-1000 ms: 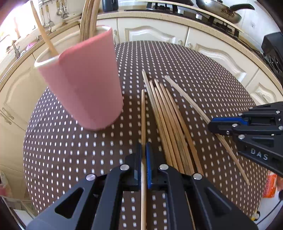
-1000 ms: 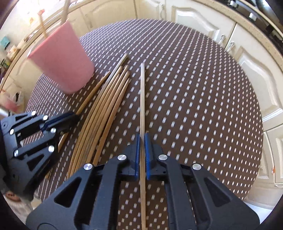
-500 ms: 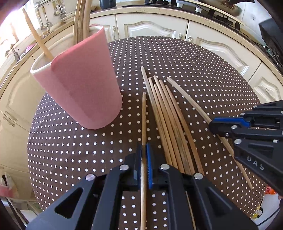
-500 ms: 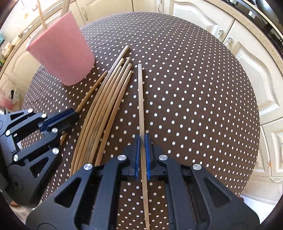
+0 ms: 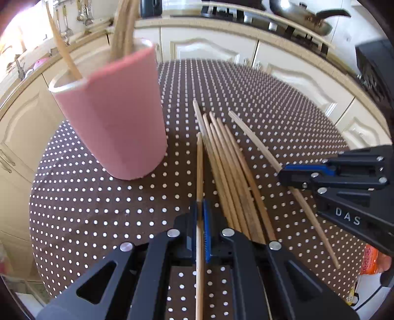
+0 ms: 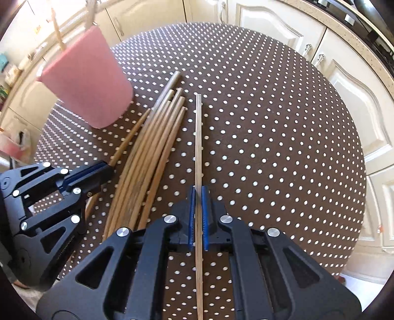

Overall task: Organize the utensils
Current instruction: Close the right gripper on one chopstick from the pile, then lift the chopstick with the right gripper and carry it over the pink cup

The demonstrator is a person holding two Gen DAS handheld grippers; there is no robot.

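My left gripper [image 5: 200, 204] is shut on a wooden chopstick [image 5: 199, 169] that points forward past the pink cup [image 5: 113, 118]. My right gripper [image 6: 198, 190] is shut on a paler chopstick [image 6: 198, 137]. Several loose chopsticks [image 5: 229, 167] lie in a bundle on the dotted table between the two grippers, also seen in the right wrist view [image 6: 152, 157]. The pink cup [image 6: 86, 83] stands at the far left and holds several chopsticks [image 5: 123, 27]. The right gripper shows at the right of the left wrist view [image 5: 285, 173], the left gripper at the left of the right view [image 6: 106, 169].
The round table [image 6: 270, 123] has a brown cloth with white dots. Cream kitchen cabinets [image 5: 211, 49] curve around behind it, with a stove and a pan [image 5: 300, 17] on the counter. An orange packet [image 5: 371, 261] lies on the floor at right.
Both grippers have lifted a little with their chopsticks held. The cup looks nearer in the left wrist view. The bundle on the table has not moved.
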